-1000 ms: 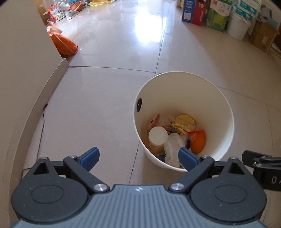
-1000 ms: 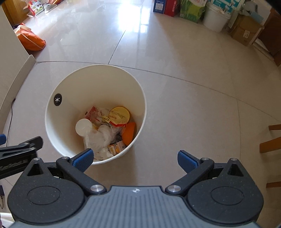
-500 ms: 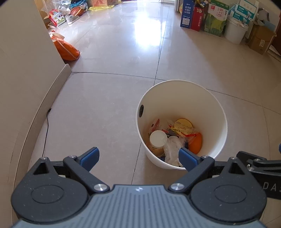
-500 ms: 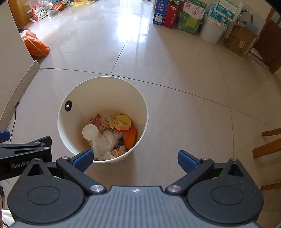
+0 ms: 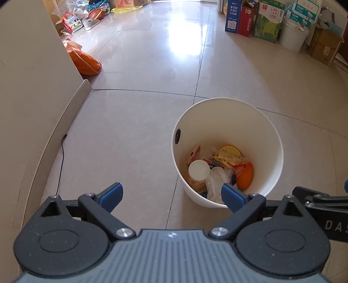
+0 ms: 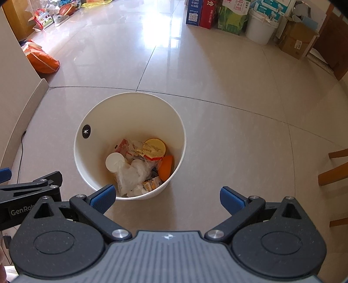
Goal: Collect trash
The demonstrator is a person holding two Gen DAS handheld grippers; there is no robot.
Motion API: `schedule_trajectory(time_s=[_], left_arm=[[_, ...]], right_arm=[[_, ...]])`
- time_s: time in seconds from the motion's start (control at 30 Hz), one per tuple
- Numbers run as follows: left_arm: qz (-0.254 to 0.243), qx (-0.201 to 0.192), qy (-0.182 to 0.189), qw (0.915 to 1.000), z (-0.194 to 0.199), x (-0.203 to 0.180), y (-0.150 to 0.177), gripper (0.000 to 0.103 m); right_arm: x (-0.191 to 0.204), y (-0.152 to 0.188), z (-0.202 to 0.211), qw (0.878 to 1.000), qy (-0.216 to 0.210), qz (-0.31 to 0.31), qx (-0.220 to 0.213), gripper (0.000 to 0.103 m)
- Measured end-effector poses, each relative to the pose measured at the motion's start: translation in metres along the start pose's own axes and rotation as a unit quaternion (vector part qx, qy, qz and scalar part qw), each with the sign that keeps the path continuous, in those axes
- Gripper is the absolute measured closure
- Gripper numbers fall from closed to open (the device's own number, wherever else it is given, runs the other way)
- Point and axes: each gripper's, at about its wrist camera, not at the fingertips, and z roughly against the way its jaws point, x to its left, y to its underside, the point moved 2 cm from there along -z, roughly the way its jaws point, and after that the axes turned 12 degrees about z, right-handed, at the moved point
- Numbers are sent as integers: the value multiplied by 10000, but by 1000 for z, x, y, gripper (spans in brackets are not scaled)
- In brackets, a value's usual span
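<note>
- Left gripper: blue ribbed pads on black linkage arms, spread wide, holding nothing; grey grooved body below with a small white emblem.
- Right gripper: same build, fingers spread wide and empty. Its side shows at 3 o'clock in the left view, lettered "DAS"; the left one's side shows at 9 o'clock in the right view, lettered "GenRob".
- Bin: round, smooth white, tapering downward, standing on the floor ahead of both grippers, toward 3 o'clock in the left view and 10 o'clock in the right. A black round sticker with a white star mark sits on its inner wall.
- Trash lies in the bin's bottom: a white round lid, crinkled clear plastic, a yellow round lid with print too small to read, a smooth orange oval piece, red-and-white wrappers.
- Floor: glossy beige tiles with thin dark joints, glare at 12 o'clock.
- Thin black cable runs along the wall at 9 o'clock.
- Orange bag at 11 o'clock; boxes and a white bucket at 1 o'clock, their print unreadable.
</note>
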Motion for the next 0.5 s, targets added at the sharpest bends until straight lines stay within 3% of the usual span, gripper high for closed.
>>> schedule_trajectory(time_s=[0.5], left_arm=[[51,5,23,10000,2,3,0,6]], right_arm=[[0,0,1,10000,-3,-25,-23,0]])
